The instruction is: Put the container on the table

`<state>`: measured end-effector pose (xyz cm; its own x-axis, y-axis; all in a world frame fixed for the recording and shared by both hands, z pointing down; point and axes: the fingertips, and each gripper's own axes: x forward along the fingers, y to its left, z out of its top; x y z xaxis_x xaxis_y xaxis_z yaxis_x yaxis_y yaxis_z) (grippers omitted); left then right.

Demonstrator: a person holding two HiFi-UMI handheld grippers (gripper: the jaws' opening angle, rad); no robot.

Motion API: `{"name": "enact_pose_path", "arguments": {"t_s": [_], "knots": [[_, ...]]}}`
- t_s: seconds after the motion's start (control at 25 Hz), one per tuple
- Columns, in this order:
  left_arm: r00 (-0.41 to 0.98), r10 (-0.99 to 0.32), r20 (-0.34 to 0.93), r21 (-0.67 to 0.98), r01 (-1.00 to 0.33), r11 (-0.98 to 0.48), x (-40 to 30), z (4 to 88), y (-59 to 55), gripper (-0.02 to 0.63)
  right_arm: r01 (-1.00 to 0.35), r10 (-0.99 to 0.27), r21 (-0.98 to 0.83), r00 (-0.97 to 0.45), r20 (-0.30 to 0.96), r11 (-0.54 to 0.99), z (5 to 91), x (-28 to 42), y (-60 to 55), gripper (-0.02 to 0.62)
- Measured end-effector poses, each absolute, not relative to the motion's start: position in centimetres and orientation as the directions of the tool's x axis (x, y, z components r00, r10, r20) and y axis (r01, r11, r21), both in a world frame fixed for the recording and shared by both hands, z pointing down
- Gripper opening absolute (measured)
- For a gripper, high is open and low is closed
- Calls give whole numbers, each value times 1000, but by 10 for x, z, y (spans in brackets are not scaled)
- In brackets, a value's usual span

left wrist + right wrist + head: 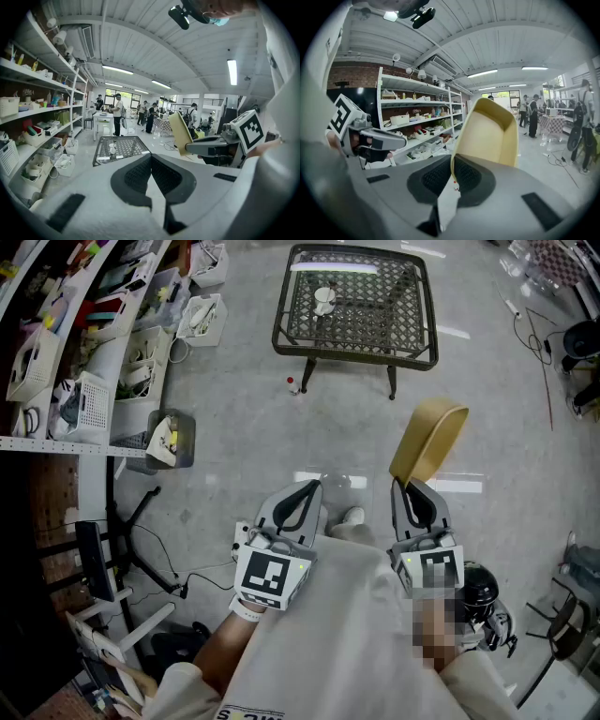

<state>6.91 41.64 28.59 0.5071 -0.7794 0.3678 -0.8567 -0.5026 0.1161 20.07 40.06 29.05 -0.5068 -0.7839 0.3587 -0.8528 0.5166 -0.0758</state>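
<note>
A pale yellow container (429, 439) hangs in the air, pinched by its rim in my right gripper (409, 486), which is shut on it. The right gripper view shows the container (488, 133) standing up from the jaws, its hollow side facing the camera. My left gripper (317, 486) is shut with nothing in it, level with the right one and a little to its left. Ahead on the floor stands the black metal mesh table (356, 307), with a small white cup (324, 300) on it. From the left gripper view the table (119, 148) lies ahead, and the container (179, 132) shows at the right.
White shelving (89, 352) with baskets and bins runs along the left. A small bottle (292, 385) lies by the table's near left leg. Cables (539, 343) trail at the far right. A black stool (483, 601) stands by my right side. Several people stand far off (117, 112).
</note>
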Motion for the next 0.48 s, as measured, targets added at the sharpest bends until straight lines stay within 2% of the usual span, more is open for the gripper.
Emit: {"name": "enact_pose_path", "arguments": {"t_s": [0.48], "knots": [[477,-807,348,125,-877,-464,39,279,386,25,-856,-794,-127,-513,326,501,281,178,372,32]]}}
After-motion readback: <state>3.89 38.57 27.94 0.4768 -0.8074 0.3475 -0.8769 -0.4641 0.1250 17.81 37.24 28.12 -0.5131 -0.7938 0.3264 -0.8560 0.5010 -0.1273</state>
